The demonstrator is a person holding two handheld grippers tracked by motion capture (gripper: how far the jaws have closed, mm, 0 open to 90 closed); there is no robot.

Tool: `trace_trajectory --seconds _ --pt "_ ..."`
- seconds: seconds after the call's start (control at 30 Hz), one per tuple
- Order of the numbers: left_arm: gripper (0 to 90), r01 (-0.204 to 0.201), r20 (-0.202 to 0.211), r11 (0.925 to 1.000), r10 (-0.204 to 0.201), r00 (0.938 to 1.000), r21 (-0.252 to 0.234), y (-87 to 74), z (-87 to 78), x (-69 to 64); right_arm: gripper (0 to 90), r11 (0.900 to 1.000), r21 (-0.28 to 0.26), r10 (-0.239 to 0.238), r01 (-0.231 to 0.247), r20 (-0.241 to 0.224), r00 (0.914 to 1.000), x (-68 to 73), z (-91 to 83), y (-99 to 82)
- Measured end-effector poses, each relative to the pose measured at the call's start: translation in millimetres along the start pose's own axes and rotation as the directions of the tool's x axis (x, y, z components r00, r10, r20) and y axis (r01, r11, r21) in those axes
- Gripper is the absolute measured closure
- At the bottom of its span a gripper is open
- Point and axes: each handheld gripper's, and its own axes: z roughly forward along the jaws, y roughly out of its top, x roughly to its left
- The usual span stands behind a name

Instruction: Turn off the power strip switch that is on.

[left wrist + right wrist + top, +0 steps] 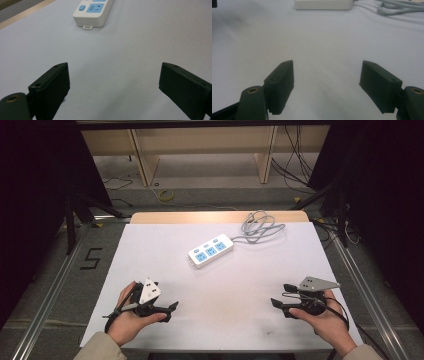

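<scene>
Resting low on the near part of the white table (150, 255), one at each side: left gripper (172, 309) and right gripper (276, 303), both with jaws spread wide and holding nothing. Lying ahead of both, near the middle of the far half of the table: a white power strip (211, 250) with blue sockets, well apart from either gripper. Long axis running diagonally, near end toward the person's left, far end toward the right, where the grey cord (260, 226) leaves it and coils by the far edge. Ahead and to the right from the left gripper, ahead and to the left from the right one. Probably slightly nearer to the left gripper, since the near end with the small hanging loop points that way, but not much difference.

Seen from the left gripper view: the near end of the power strip (93, 13), one socket face, one round switch and the loop. Seen from the right gripper view: the long plain side wall of the strip (323, 4) and the cord (399, 7) beside it, no sockets readable. Likely next: reaching forward, jaws already wide enough for closing across the short width.
</scene>
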Motion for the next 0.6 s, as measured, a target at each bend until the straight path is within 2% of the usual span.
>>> trace_trajectory --seconds 0.17,0.2,0.27,0.43,0.6 --pt "10.1 -0.006 0.001 1.0000 0.006 1.0000 -0.002 0.2 -0.7 -0.3 27.8 1.0000 -0.002 -0.005 0.005 0.002 1.0000 0.0 0.3 0.5" --pt "10.5 0.003 -0.001 1.0000 -0.003 1.0000 -0.008 0.6 -0.7 -0.5 27.8 1.0000 -0.002 -0.006 0.006 0.001 1.0000 0.2 0.3 0.6" --pt "12.4 0.015 -0.004 0.9997 -0.015 0.9999 -0.017 2.7 -0.7 -0.4 27.8 1.0000 0.000 -0.006 0.006 -0.001 1.0000 0.8 0.6 0.8" --pt "17.2 0.009 -0.016 0.9995 -0.010 0.9998 -0.031 11.2 0.6 -0.3 27.8 1.0000 -0.001 -0.006 0.006 0.001 1.0000 0.3 0.6 0.7" --pt "30.8 0.011 -0.043 0.9991 -0.013 0.9990 -0.041 20.2 4.8 0.7 27.9 1.0000 -0.002 -0.006 0.006 0.001 1.0000 -0.4 1.1 0.8"
